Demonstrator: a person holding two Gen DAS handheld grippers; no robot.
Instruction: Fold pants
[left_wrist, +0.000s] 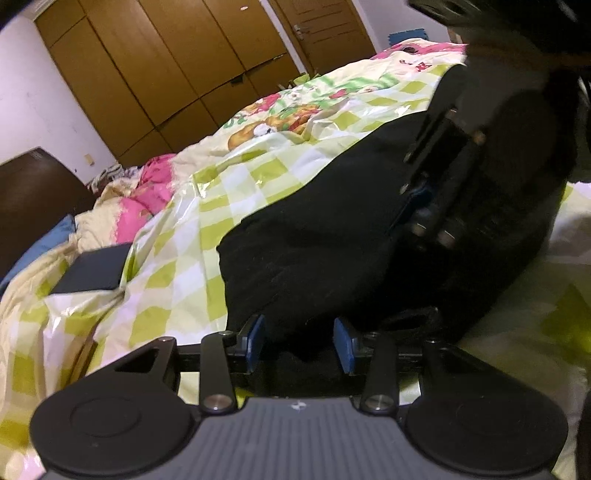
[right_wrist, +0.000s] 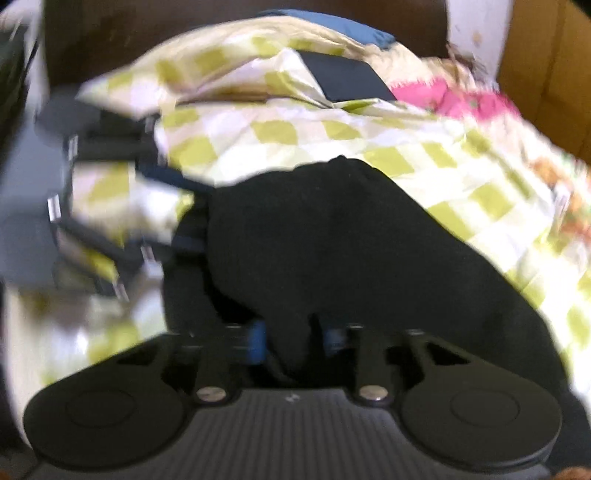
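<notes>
Left gripper (left_wrist: 299, 341) gapes around black pants (left_wrist: 314, 236); right gripper (right_wrist: 293, 339) pinches them.

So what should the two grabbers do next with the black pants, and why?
Probably close the left gripper on the black pants first. Its jaws stand apart with cloth between them, not pinching, while the right gripper looks shut on a bunch of fabric. The pants lie crumpled on the checkered sheet, so both ends likely need holding before lifting to fold.
</notes>
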